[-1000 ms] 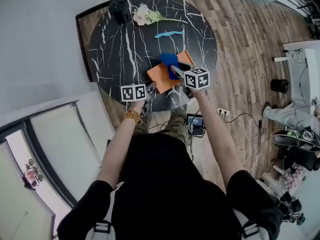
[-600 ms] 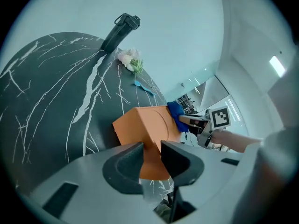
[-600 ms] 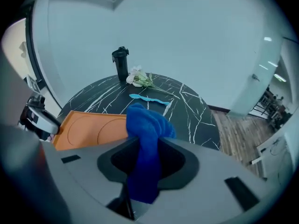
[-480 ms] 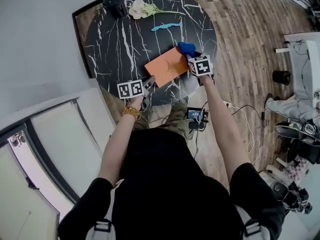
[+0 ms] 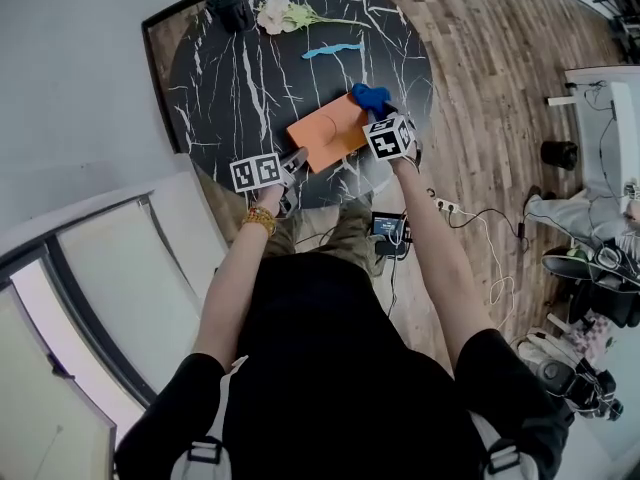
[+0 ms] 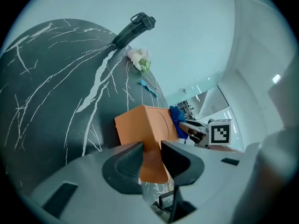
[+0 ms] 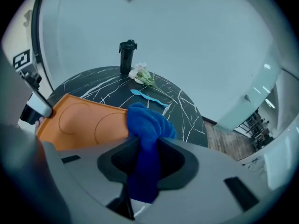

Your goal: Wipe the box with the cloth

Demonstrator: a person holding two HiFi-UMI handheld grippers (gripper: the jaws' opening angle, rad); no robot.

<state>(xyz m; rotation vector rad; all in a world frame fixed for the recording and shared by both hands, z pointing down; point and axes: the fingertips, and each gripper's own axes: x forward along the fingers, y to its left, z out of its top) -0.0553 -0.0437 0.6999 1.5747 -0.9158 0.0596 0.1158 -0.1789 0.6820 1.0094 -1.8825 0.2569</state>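
Note:
An orange box (image 5: 325, 133) lies on the round black marble table (image 5: 230, 78). My left gripper (image 5: 293, 163) is shut on the box's near corner; in the left gripper view the orange edge (image 6: 150, 164) sits pinched between the pads. My right gripper (image 5: 378, 116) is shut on a blue cloth (image 5: 368, 96), which rests at the box's far right corner. The right gripper view has the cloth (image 7: 147, 122) bunched between the jaws, its tip against the box (image 7: 86, 122). From the left gripper view the cloth (image 6: 179, 120) presses on the box's right side.
At the table's far edge stand a black bottle (image 5: 232, 6) and a white flower (image 5: 280, 13), with a light-blue strip (image 5: 333, 49) nearer the box. Cables and a power strip (image 5: 440, 208) lie on the wooden floor to the right.
My right gripper carried the cloth from the middle of the box top across to its far right corner. The left gripper kept its hold on the near corner.

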